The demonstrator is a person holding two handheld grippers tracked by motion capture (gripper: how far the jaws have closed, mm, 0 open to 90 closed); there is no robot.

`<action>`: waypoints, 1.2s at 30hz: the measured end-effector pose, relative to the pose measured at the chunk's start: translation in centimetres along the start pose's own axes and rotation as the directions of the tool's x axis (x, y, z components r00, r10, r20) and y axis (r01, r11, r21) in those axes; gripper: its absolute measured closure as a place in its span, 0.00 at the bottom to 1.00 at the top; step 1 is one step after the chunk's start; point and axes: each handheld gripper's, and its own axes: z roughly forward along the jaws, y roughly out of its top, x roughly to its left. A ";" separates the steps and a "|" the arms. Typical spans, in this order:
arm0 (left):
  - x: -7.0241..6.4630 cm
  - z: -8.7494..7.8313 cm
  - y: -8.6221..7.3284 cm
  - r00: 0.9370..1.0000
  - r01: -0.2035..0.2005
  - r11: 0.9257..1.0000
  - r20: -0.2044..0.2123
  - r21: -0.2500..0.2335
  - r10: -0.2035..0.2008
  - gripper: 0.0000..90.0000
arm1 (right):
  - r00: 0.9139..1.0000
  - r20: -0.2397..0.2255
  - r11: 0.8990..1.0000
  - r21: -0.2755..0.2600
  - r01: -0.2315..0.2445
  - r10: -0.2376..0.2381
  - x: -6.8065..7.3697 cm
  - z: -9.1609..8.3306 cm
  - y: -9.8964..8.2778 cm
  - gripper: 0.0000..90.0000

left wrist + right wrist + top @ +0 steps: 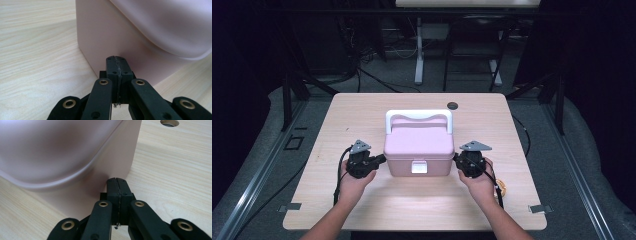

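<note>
Where lid overhangs, pink box [105, 32] cropped

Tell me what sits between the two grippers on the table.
In the high view, the pink box with a white handle sits between the left gripper and right gripper, both shut against its sides.

Saw a light wood-grain table [362, 107] with a round dark grommet hole [452, 105] near its far edge. Metal tabs at the near left corner [289, 206] and the near right corner [539, 208]. Behind it I noted a white desk leg [419, 50], dark stand legs [497, 65] and loose cables [372, 75] on grey floor [257, 145].
</note>
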 end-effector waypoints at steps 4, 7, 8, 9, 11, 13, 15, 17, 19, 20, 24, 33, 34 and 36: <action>-0.2 -0.2 -0.2 1.000 -0.001 1.000 0.010 0.006 0.001 1.00 | 1.000 -0.004 1.000 -0.001 -0.003 0.003 0.0 -0.4 -0.3 1.00; -0.4 -0.5 -0.4 1.000 -0.003 1.000 0.015 0.008 0.003 1.00 | 1.000 -0.007 1.000 0.004 0.000 0.000 0.1 -0.8 -0.5 1.00; -0.5 -0.6 -0.4 1.000 -0.007 1.000 0.019 0.013 0.006 1.00 | 1.000 -0.009 1.000 0.006 0.005 -0.005 0.1 -0.9 -0.6 1.00; -0.5 -0.7 -0.5 1.000 -0.014 1.000 0.022 0.018 0.013 1.00 | 1.000 -0.012 1.000 0.009 0.005 -0.004 0.2 -1.0 -0.7 1.00; -0.6 -1.0 -0.6 1.000 -0.013 1.000 0.029 0.019 0.012 1.00 | 1.000 -0.025 1.000 0.011 0.007 -0.007 0.3 -1.3 -0.8 1.00; -0.8 -1.2 -0.9 0.999 -0.017 1.000 0.036 0.021 0.017 1.00 | 0.999 -0.036 1.000 0.017 0.006 -0.005 0.3 -1.7 -1.1 1.00; -1.0 -1.5 -1.0 0.999 -0.018 1.000 0.039 0.025 0.017 1.00 | 0.999 -0.045 1.000 0.017 0.013 -0.012 0.5 -2.0 -1.4 1.00; -1.2 -1.6 -1.2 0.999 -0.012 1.000 0.039 0.023 0.011 1.00 | 0.999 -0.049 0.999 0.028 0.021 -0.020 0.7 -2.5 -1.6 1.00; -1.3 -1.8 -1.4 0.999 -0.010 1.000 0.048 0.029 0.008 1.00 | 0.998 -0.047 0.999 0.030 0.036 -0.034 0.9 -2.9 -1.8 1.00; -1.4 -1.9 -1.5 0.999 -0.006 1.000 0.048 0.026 0.005 1.00 | 0.998 -0.048 0.999 0.031 0.036 -0.035 1.0 -3.0 -1.9 1.00; -1.8 -2.3 -2.0 0.998 0.003 1.000 0.059 0.025 -0.005 1.00 | 0.998 -0.054 0.999 0.033 0.032 -0.030 1.1 -3.5 -2.3 1.00; -3.1 -3.1 -2.6 0.997 -0.026 0.999 0.072 0.036 0.023 1.00 | 0.998 -0.058 0.999 0.033 0.022 -0.020 1.0 -4.5 -3.0 1.00; -3.3 -3.1 -2.7 0.997 -0.025 0.999 0.070 0.036 0.022 1.00 | 0.998 -0.061 0.999 0.032 0.016 -0.014 0.9 -4.7 -3.2 1.00; -3.5 -3.4 -2.8 0.997 -0.033 0.998 0.071 0.045 0.029 1.00 | 0.998 -0.060 0.999 0.035 0.016 -0.014 1.1 -5.0 -3.4 1.00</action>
